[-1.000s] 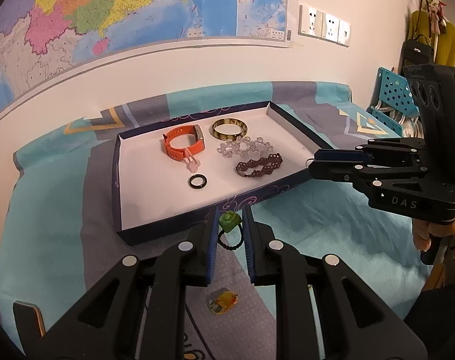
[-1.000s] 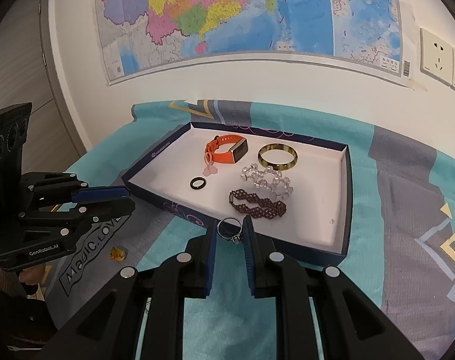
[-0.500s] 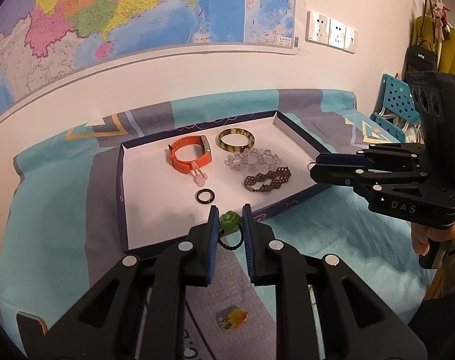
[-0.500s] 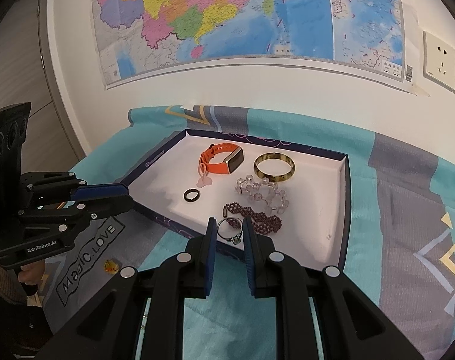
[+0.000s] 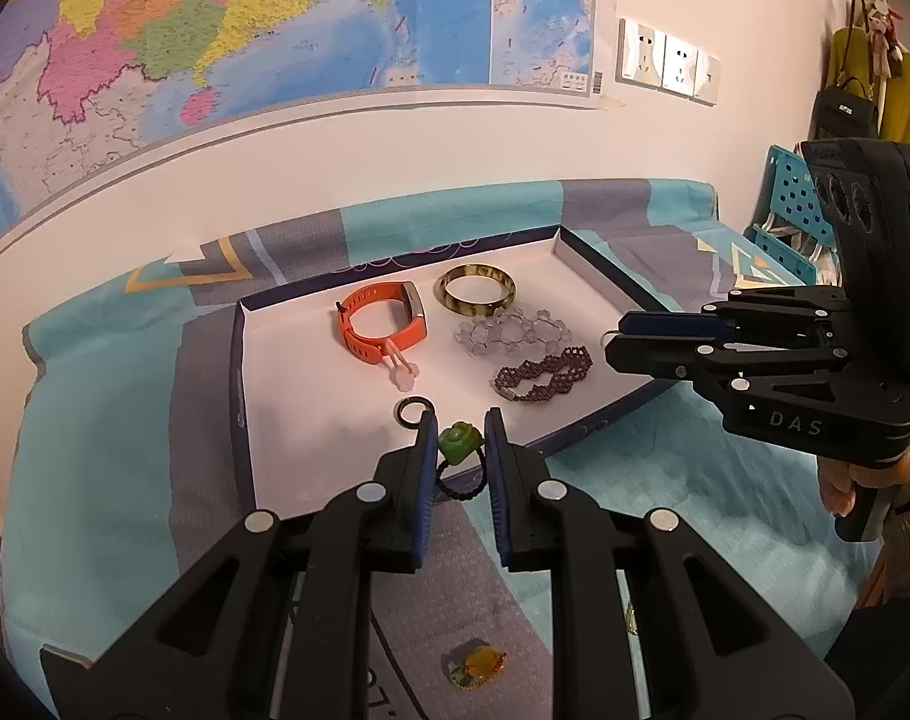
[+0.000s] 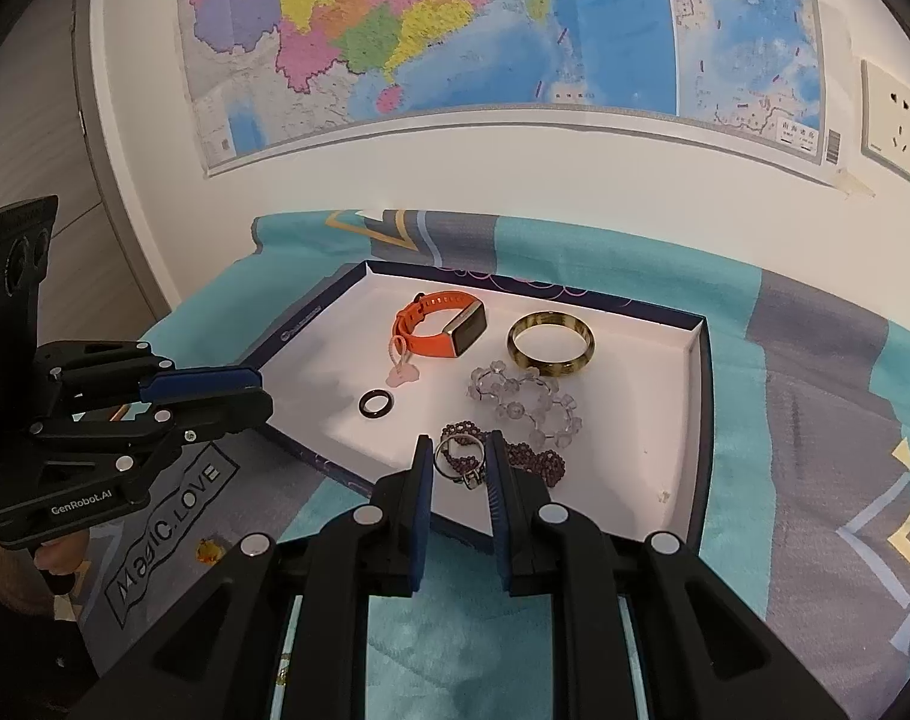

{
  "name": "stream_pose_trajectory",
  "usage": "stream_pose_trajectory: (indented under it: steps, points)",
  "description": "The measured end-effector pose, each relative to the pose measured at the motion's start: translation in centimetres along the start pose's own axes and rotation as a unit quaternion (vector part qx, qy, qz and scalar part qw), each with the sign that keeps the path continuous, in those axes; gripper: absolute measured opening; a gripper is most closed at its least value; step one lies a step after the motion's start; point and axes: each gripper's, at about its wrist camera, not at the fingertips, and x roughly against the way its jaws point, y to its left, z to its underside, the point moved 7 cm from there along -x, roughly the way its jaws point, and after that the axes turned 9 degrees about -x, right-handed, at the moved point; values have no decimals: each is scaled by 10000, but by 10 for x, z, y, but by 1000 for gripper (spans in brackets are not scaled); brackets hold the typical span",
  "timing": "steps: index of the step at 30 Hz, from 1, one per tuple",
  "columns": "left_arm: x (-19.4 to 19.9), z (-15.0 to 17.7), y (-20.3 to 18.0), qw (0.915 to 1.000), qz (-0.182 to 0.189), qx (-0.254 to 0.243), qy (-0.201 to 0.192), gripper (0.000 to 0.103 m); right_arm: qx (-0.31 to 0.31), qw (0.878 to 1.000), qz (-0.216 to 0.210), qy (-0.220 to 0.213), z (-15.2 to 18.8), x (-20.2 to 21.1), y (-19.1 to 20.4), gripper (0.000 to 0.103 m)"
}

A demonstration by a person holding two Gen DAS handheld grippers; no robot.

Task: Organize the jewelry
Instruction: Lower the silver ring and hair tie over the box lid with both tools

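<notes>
A white tray with dark blue walls (image 5: 239, 372) lies on the patterned cloth. In it are an orange watch band (image 5: 383, 324), a horn-coloured bangle (image 5: 477, 294), a clear bead bracelet (image 5: 511, 330), a purple bead bracelet (image 5: 541, 375) and a black ring (image 5: 411, 411). My left gripper (image 5: 459, 420) is shut on a green rose ring (image 5: 457, 444) with a dark beaded band, just over the tray's near wall. My right gripper (image 6: 459, 447) is shut on a silver ring (image 6: 457, 461), above the tray's near edge beside the purple bracelet (image 6: 532, 459).
A small amber piece (image 5: 475, 663) lies on the cloth in front of the tray, below my left gripper. A wall with a map and sockets stands behind the tray. A blue perforated rack (image 5: 793, 210) and hanging clothes are at the far right.
Both grippers have edged forward toward the tray. The green ring and the silver ring now hang over its near edge instead of in front of it. Both grips are unchanged.
</notes>
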Motion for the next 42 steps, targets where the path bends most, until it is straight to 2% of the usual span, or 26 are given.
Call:
stream_pose_trajectory:
  steps: [42]
  points:
    - [-46,-4,8,9991,34,116,396,16,-126,9991,69,398,-6,-48,-14,16]
